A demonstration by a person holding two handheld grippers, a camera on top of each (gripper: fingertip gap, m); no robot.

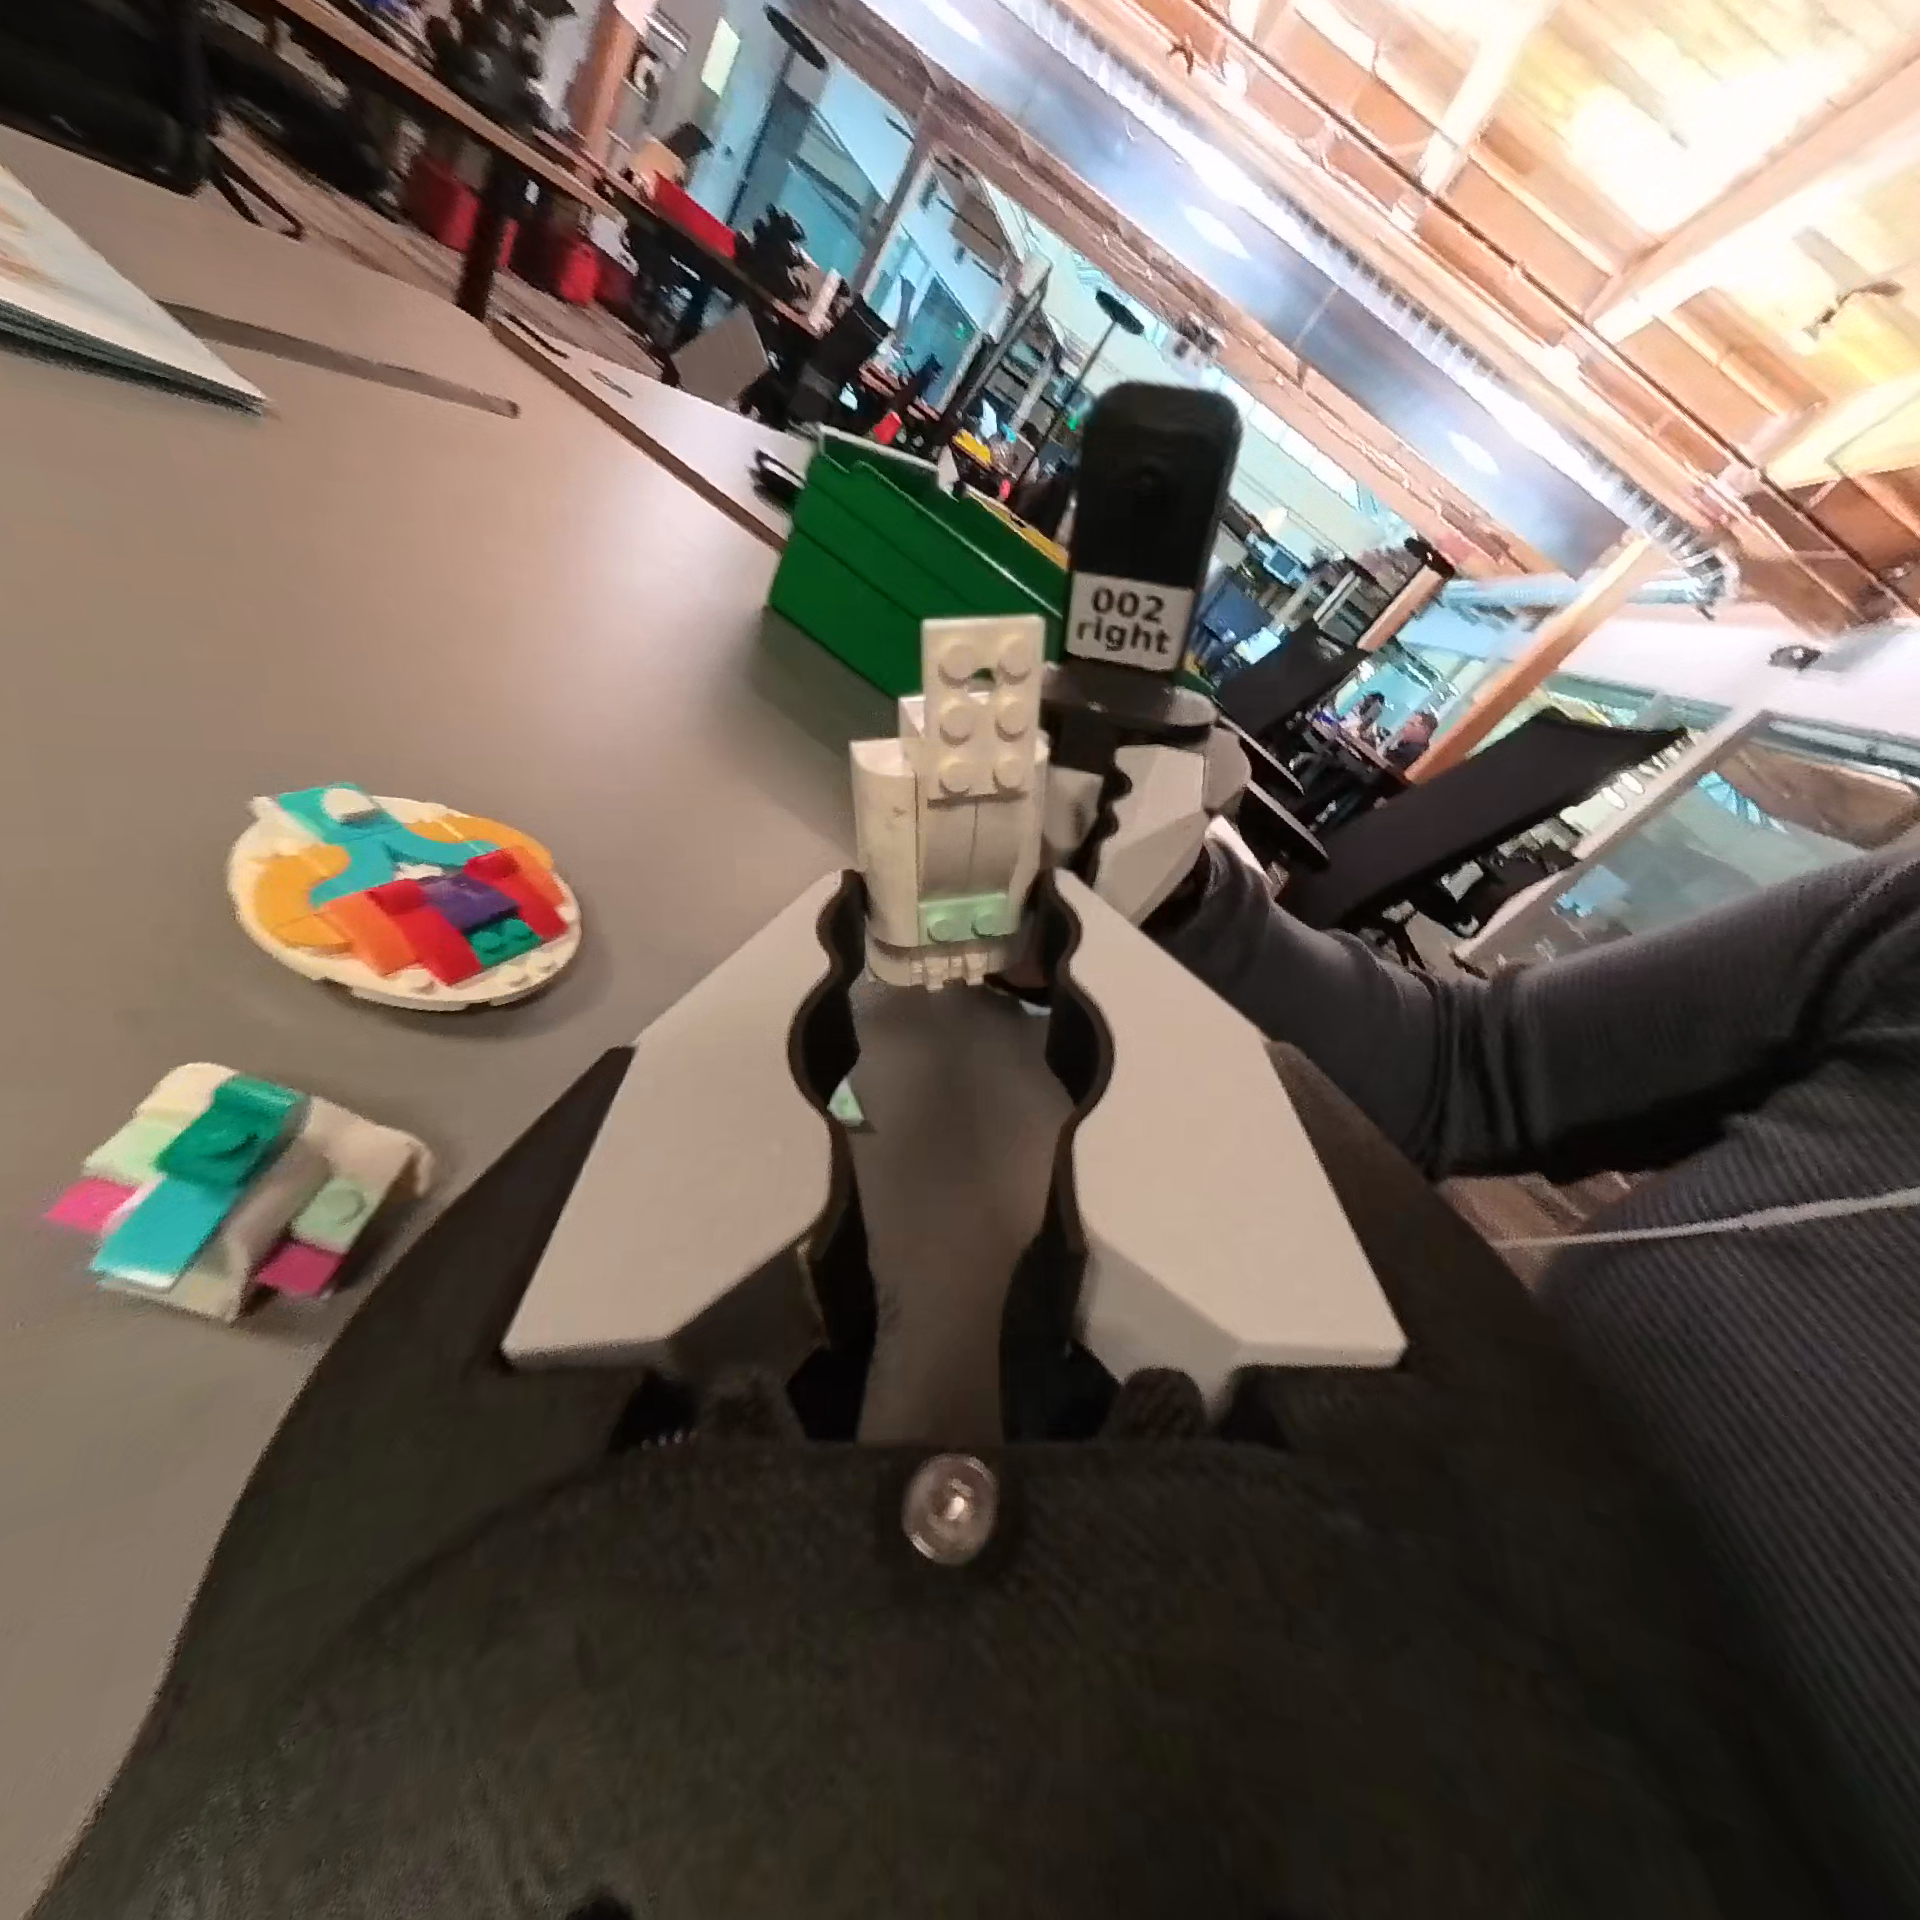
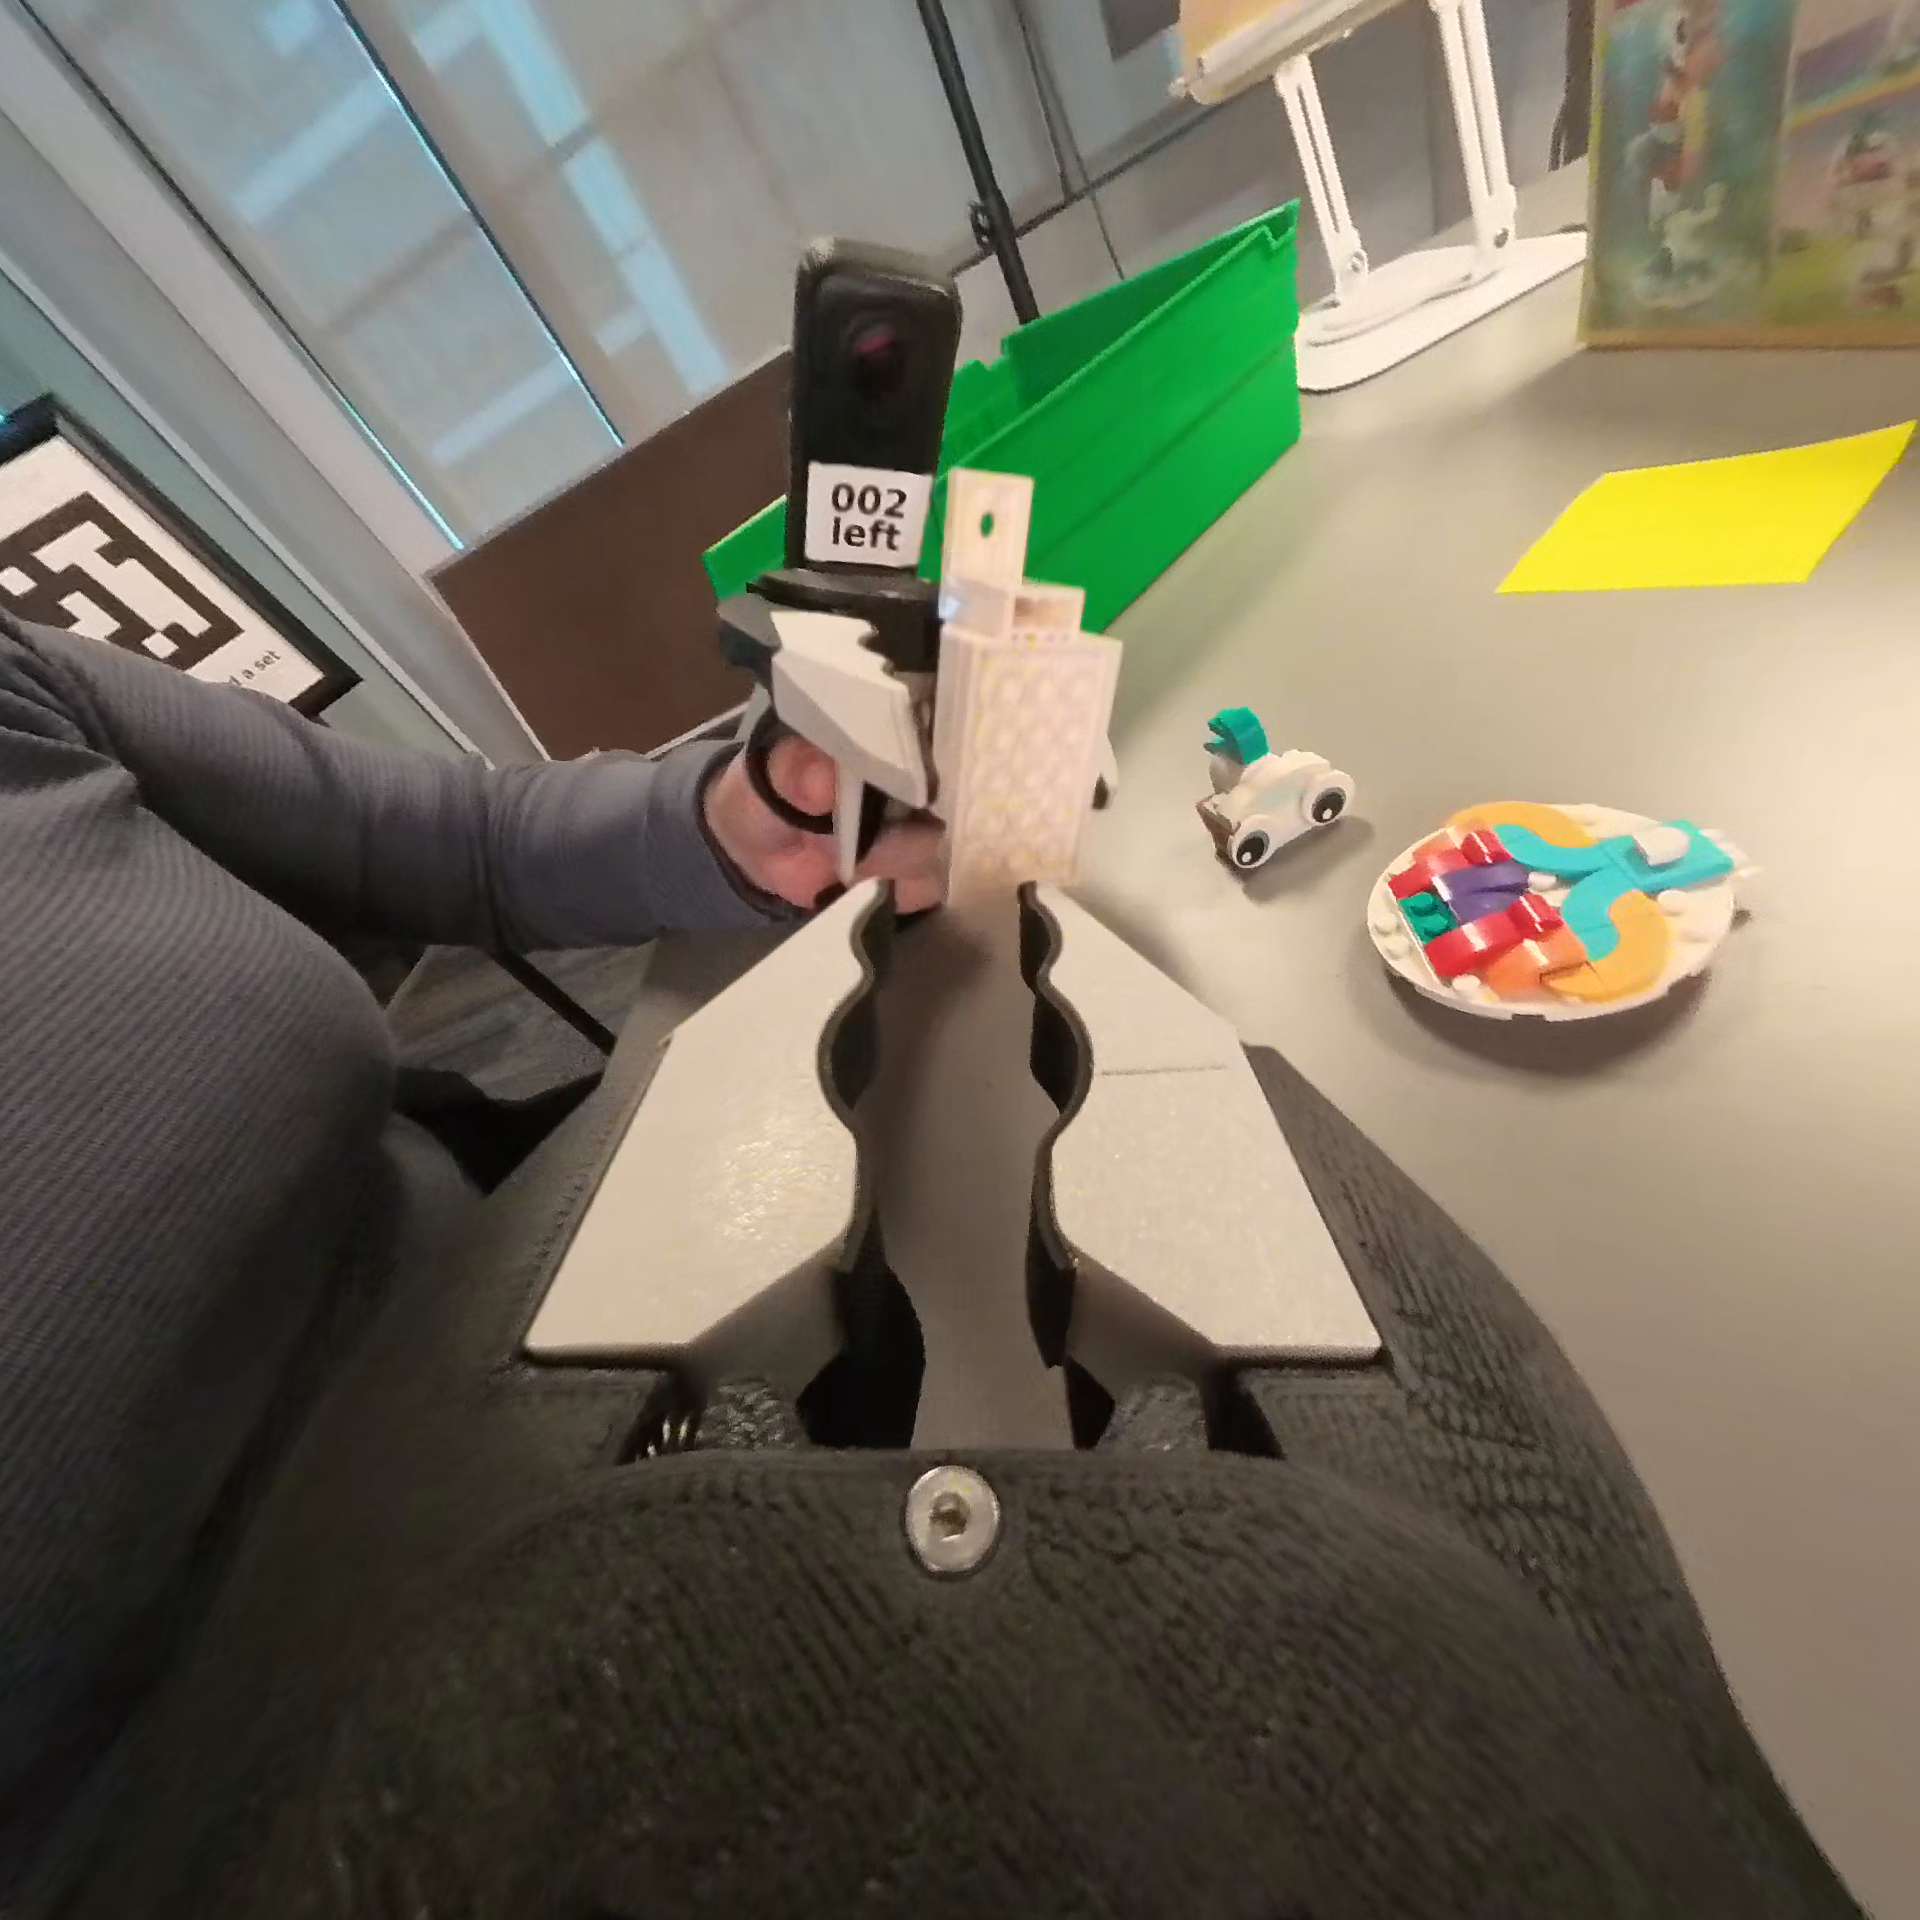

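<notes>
- Two grippers meet on one white brick assembly point(image 1: 951, 800), held in the air above the grey table point(image 1: 416, 644), between the two tools.
- My left gripper point(image 1: 951, 914) is clenched on its lower end, at the pale green plate; I read this plainly in the left wrist view.
- My right gripper point(image 2: 951, 899) sits at the piece's bottom edge from the opposite side; I cannot tell whether its tips pinch it or only touch.
- Long axis runs upright, away from both sets of tips; the narrow studded plate points up.
- Left is the nearer, surer hold.
- Nearby on the table: round brick plate point(image 2: 1553, 914), small wheeled brick figure point(image 2: 1273, 800), green bin point(image 2: 1143, 436).
</notes>
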